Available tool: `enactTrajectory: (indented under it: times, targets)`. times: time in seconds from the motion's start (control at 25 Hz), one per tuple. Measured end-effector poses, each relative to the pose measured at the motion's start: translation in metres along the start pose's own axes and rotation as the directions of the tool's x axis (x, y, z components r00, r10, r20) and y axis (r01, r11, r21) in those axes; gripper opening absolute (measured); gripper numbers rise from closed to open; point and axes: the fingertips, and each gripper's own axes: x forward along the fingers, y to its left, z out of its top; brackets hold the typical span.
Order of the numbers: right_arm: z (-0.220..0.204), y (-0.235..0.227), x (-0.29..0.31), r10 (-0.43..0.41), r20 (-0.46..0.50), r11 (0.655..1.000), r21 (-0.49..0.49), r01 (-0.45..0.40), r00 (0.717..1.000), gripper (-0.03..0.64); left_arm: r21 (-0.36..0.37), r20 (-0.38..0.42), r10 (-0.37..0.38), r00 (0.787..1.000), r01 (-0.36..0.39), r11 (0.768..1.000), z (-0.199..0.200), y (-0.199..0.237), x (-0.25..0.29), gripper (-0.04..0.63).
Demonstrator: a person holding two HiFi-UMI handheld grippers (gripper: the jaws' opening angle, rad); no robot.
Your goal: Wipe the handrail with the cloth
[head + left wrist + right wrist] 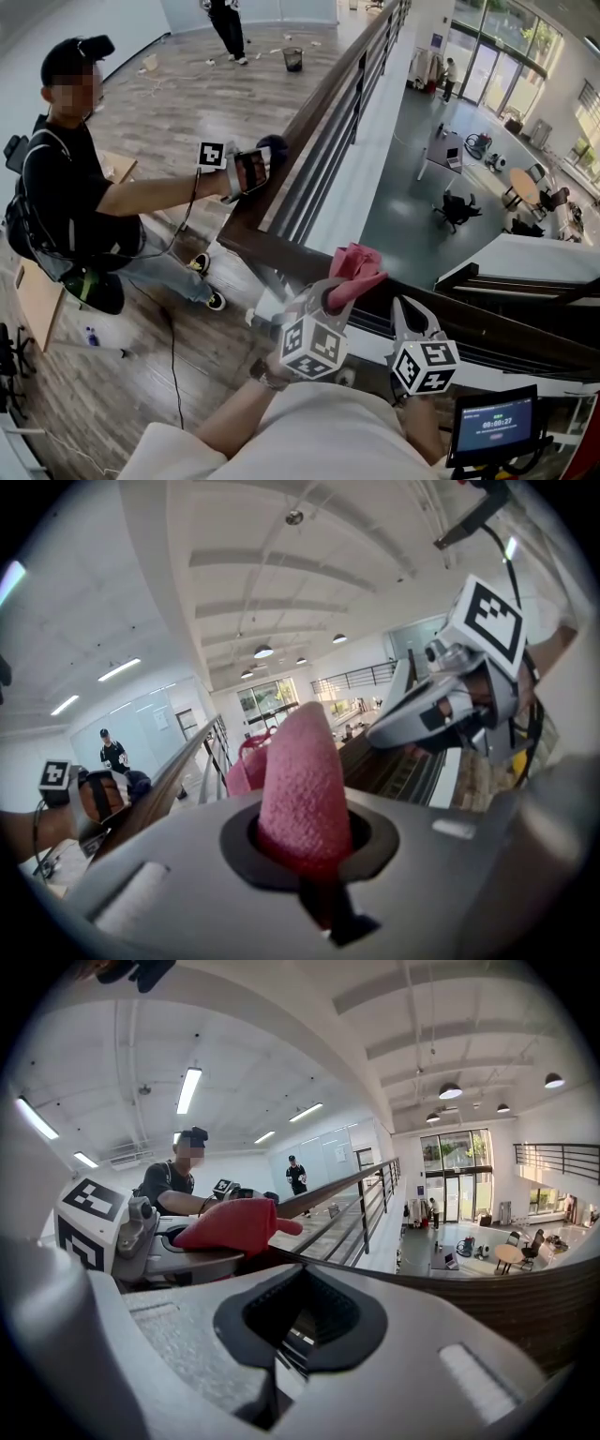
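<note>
A: Left claw (330,298)?
B: Pressed on the pink cloth (356,265), which is held up over the dark handrail (314,98)
A: Right claw (411,323)?
B: Pressed together, nothing pinched, just beside the left

cloth (302,789): lower end hidden in left tool (306,847) | screen (494,424): text too small

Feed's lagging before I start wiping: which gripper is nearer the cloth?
Left. The left gripper is shut on the cloth, which sticks up past its jaws. The right gripper sits just to its right, empty, apart from the cloth.
</note>
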Motion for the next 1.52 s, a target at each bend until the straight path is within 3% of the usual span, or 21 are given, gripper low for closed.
enactTrajectory:
  times: [0.28, 0.72, 1.52]
  targets:
    - [-0.001, 0.002, 0.002, 0.004, 0.0, 1.0, -0.004, -0.004, 1.0, 0.003, 0.006, 0.012, 0.002, 1.0, -0.003, 1.0, -0.002, 0.003, -0.001, 0.038]
    - [0.003, 0.003, 0.002, 0.001, 0.005, 1.0, -0.01, -0.001, 1.0, 0.003, -0.07, 0.023, 0.023, 0.999, -0.021, 0.997, -0.006, 0.02, -0.007, 0.038]
    - [0.003, 0.002, -0.001, 0.002, 0.009, 1.0, -0.017, -0.002, 1.0, 0.003, -0.11, 0.001, 0.075, 0.997, -0.075, 0.991, -0.02, 0.046, -0.017, 0.038]
